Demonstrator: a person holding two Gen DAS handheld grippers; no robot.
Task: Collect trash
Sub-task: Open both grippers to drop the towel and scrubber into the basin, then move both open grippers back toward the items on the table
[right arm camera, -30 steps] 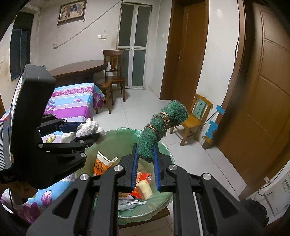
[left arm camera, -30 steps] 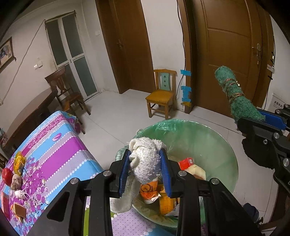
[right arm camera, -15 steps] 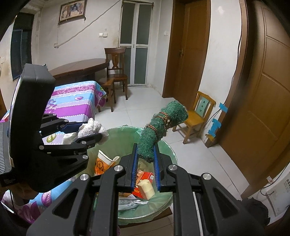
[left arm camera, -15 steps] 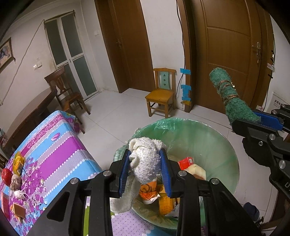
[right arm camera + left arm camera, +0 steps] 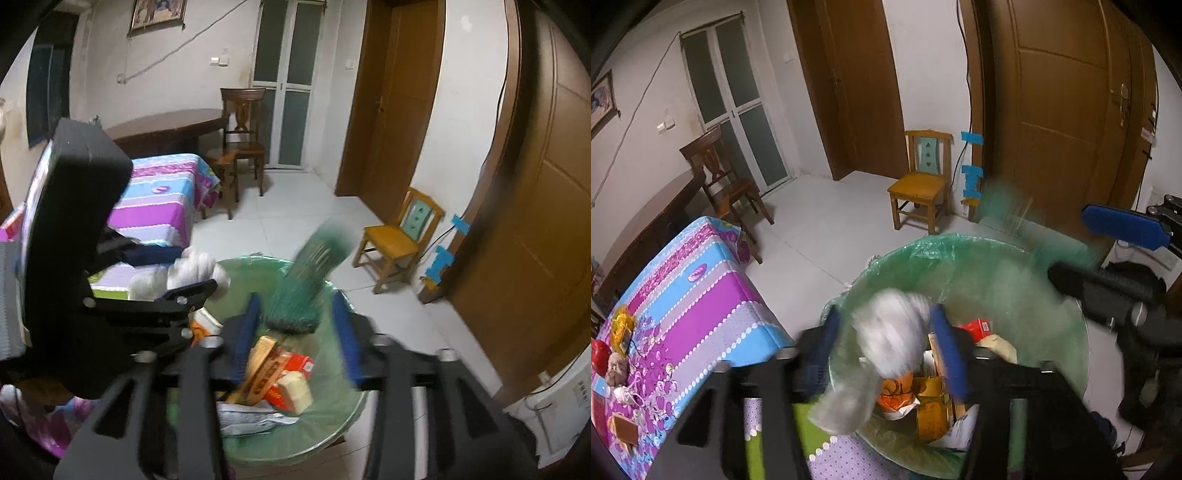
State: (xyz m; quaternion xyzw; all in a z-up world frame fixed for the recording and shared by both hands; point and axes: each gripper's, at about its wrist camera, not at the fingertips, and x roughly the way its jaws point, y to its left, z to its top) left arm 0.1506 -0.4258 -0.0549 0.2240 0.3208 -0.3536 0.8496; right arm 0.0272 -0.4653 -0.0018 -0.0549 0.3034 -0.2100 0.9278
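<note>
The left gripper (image 5: 886, 350) is opening, a blurred white fluffy cloth (image 5: 886, 332) loose between its jaws. The right gripper (image 5: 299, 332) is opening around a green rolled scouring pad (image 5: 306, 280), above the green-lined round trash bin (image 5: 332, 417).

No lettering is legible: print on the red carton (image 5: 293, 369) and orange cup (image 5: 897, 387) in the bin blurs out.

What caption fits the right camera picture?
Right gripper opening, green scrubber dropping toward the trash bin.

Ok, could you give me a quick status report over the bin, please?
Left gripper opening, white cloth dropping. Right gripper opening, green scrubber falling. Lined bin below, nothing blocking.
</note>
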